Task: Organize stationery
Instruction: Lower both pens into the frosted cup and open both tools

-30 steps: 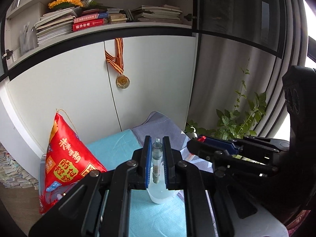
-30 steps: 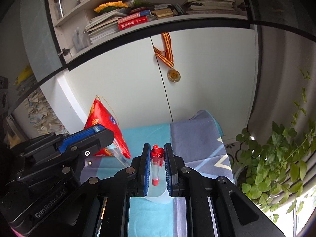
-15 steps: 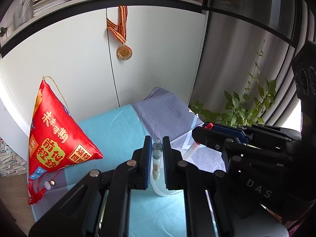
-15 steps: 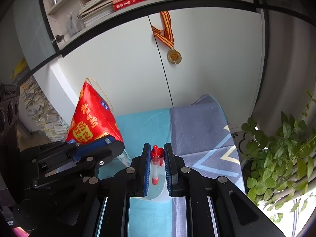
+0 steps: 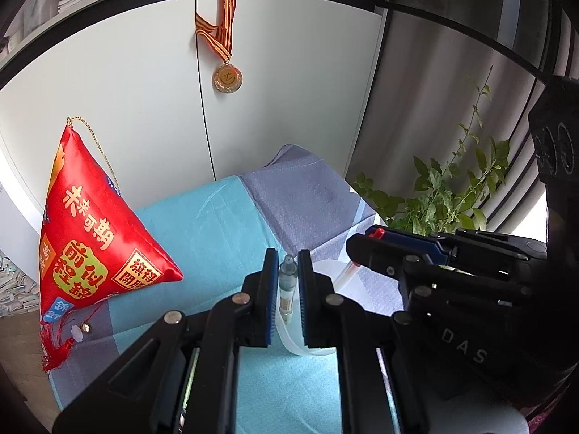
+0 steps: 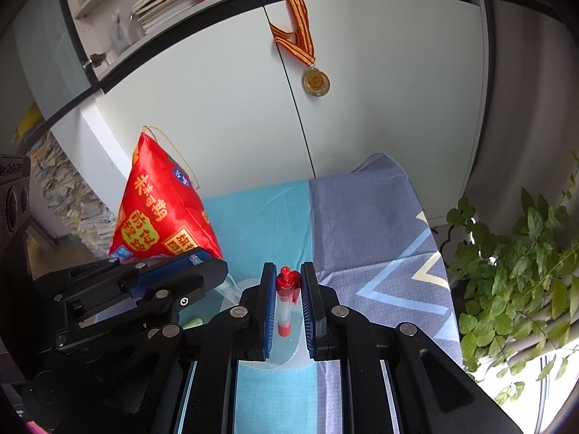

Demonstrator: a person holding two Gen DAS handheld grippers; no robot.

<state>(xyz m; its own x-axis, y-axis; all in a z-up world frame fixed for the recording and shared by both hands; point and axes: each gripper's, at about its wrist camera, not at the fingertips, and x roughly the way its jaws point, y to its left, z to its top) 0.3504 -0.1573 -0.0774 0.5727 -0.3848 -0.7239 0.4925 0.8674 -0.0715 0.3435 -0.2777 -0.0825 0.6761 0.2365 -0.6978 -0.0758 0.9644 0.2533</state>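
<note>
Your left claw (image 5: 287, 289) is clamped on a clear pen (image 5: 287, 287), upright at lower centre of its frame, just above the rim of a clear plastic cup (image 5: 289, 340). Your right claw (image 6: 287, 302) pinches a red-capped pen (image 6: 286, 300) the same way, lower centre of its frame, over that cup (image 6: 286, 352). Both pens look light, stiff and smooth, so they probably slip if you loosen unevenly; mid-barrel is the sound place to hold them, as you do. The cup seems thin and easy to tip, and it stands on soft blue cloth (image 6: 267, 217) beside the red pouch (image 5: 90, 238)
</note>
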